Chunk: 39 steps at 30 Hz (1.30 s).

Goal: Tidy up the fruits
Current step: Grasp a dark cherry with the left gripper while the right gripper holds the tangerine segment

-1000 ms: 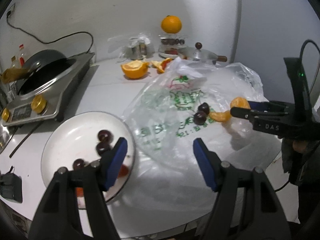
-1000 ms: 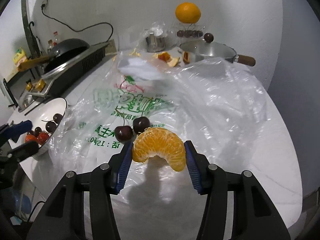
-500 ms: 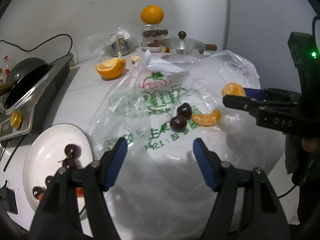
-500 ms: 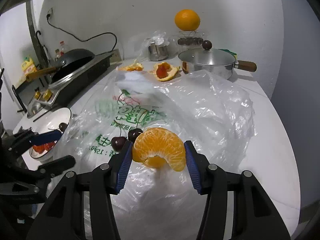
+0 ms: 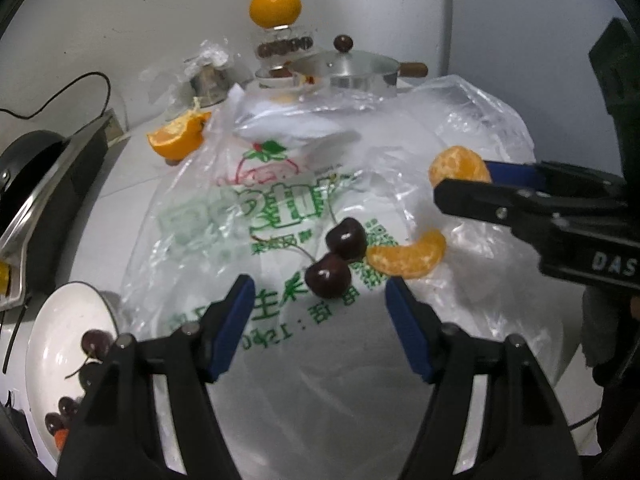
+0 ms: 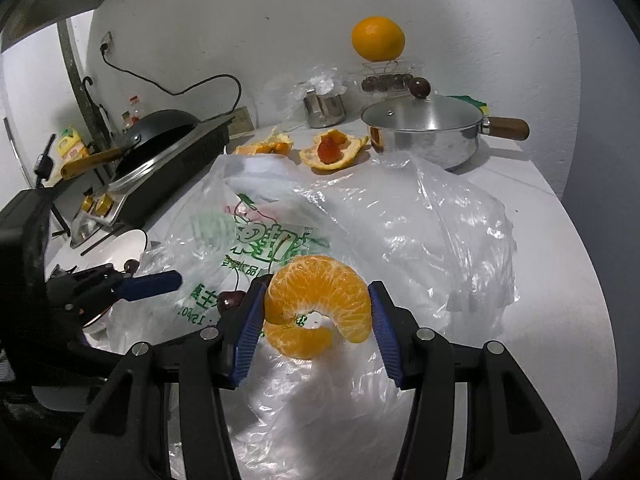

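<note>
- The right claw [image 6: 316, 314] is closed on a cluster of peeled mandarin segments [image 6: 318, 296]; the blue pads are pressed against its two sides, and it is held above the plastic bag [image 6: 420, 232].
- The left claw [image 5: 320, 320] is seen half open with nothing between its pads, and it is pointed down at two dark cherries [image 5: 338, 256].
- The cherries are lying on the printed plastic bag, touching each other, and a single mandarin segment [image 5: 408, 256] is lying just beside them.
- A white plate [image 5: 60, 332] with more cherries is placed at the left edge of the bag on the white tabletop [image 6: 560, 280].
- Farther back, orange peels [image 6: 332, 152], a steel pan with lid [image 6: 424, 132] and a whole orange [image 6: 378, 38] on a glass stand are seen near the wall.
</note>
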### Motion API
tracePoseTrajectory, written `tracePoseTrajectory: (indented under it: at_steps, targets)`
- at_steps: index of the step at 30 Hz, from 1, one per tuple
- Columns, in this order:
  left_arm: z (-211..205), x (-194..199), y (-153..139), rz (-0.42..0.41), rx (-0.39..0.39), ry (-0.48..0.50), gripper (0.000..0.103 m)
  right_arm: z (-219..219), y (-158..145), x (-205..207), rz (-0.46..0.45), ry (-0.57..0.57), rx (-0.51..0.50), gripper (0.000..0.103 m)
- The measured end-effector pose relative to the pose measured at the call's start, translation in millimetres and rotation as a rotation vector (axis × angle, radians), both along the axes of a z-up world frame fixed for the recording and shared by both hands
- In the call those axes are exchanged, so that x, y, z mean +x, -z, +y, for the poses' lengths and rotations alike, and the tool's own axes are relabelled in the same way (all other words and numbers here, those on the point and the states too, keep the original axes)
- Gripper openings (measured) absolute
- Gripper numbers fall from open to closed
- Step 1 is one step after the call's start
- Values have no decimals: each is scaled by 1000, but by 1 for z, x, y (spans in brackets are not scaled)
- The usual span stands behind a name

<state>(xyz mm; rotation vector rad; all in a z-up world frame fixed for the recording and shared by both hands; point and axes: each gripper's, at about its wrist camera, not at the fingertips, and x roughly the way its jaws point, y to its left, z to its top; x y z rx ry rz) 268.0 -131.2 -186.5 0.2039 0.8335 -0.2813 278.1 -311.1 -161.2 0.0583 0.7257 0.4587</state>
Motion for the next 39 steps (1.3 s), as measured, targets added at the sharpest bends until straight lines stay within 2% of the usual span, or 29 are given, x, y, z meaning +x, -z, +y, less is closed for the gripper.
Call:
tracePoseTrajectory:
  at_steps: [2, 4, 7, 8, 11, 13, 14, 20, 39]
  targets:
    - [-4, 5, 4, 3, 11, 6, 68, -1, 2, 3, 4, -10, 7, 55]
    - [-6, 10, 8, 17, 18, 9, 60, -1, 3, 6, 6, -18, 11, 54]
    - [-8, 16, 14, 32, 28, 9, 56, -1, 4, 7, 2, -29, 17, 54]
    - [-9, 17, 16, 37, 30, 11, 49, -1, 5, 8, 1, -31, 18, 55]
    - [-9, 21, 19, 39, 35, 16, 43, -2, 8, 10, 6, -29, 20, 55]
    - [-9, 24, 20, 45, 28, 23, 33, -3, 9, 12, 9, -26, 18, 55]
    - [-9, 24, 20, 48, 27, 27, 31, -2, 9, 12, 9, -25, 16, 55]
    - [-8, 19, 16, 35, 16, 45, 31, 0, 7, 11, 5, -24, 5, 55]
    - [26, -29, -29, -71, -53, 42, 31, 40, -17, -24, -45, -69, -33, 55]
